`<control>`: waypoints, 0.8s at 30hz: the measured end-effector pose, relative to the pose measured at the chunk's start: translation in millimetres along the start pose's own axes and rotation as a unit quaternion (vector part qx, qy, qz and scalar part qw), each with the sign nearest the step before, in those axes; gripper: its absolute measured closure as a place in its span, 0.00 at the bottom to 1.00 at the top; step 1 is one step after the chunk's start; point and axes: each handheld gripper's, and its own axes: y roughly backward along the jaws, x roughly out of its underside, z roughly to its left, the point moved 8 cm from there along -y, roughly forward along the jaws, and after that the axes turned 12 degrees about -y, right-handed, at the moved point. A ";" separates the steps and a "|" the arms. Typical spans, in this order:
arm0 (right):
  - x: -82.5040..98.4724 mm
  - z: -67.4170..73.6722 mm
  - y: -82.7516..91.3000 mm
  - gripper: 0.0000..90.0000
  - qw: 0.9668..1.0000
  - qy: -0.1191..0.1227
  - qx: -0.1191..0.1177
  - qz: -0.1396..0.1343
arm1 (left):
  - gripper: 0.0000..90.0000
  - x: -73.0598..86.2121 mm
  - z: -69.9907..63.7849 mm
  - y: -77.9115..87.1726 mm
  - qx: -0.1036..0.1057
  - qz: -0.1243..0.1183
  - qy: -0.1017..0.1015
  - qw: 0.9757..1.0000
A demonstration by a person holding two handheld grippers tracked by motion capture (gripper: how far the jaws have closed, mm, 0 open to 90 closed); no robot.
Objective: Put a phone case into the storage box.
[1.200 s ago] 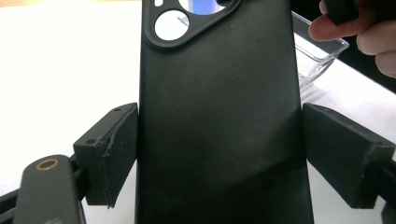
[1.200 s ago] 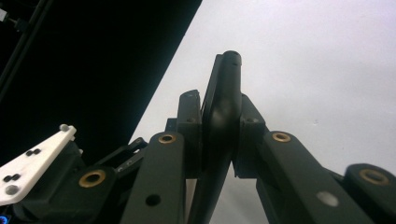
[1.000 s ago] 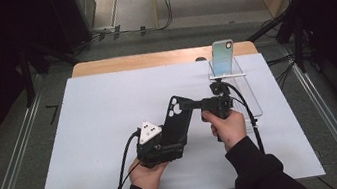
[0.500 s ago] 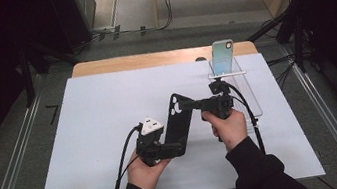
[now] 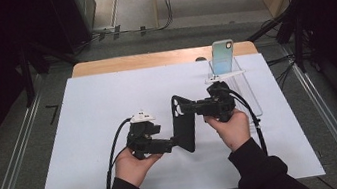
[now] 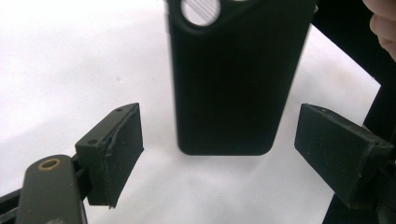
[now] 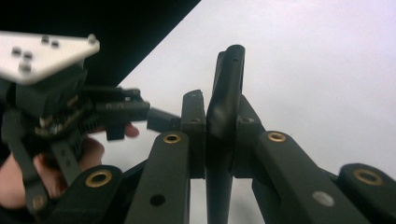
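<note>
The flat black rectangular phone case (image 5: 183, 124), with a round camera cut-out near its top, hangs above the middle of the white-covered counter (image 5: 83, 112), pinched on its two broad faces by the right claw (image 5: 193, 106), whose pads press together on it at its upper end, toward 1 o'clock of the case in the high view. The left claw (image 5: 173, 145) sits at the case's lower end, about 7 o'clock, with its pads spread either side of the case and clear of it; its jaws have just narrowed slightly. I judge the case light, thin and somewhat flexible, with smooth sides that could slip, so a hold across the flat faces near an end suits better than on the rims. A pale blue phone (image 5: 223, 56) stands upright on a clear stand (image 5: 234, 77) at 1 o'clock, well apart.
</note>
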 end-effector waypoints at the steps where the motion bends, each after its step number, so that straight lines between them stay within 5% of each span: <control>1: 0.3 0.3 0.6 0.86 1.000 0.004 -0.001 0.001 | 0.18 -1.3 1.3 2.1 0.000 -0.002 0.002 1.000; 11: 6.4 5.6 4.5 0.86 0.998 0.056 -0.016 0.011 | 0.30 -12.6 9.9 21.5 0.016 -0.010 -0.014 1.000; 14: 8.1 4.8 5.6 0.86 0.998 0.059 -0.017 0.015 | 0.34 -14.6 11.7 23.1 0.038 -0.010 -0.010 0.999; 20: 11.0 6.3 10.4 0.86 0.996 0.085 -0.037 0.020 | 0.34 -20.0 11.3 24.8 0.053 -0.010 -0.044 0.998; 24: 12.3 4.8 12.5 0.86 0.994 0.087 -0.049 0.033 | 0.34 -21.1 12.3 23.5 0.055 -0.007 -0.048 0.997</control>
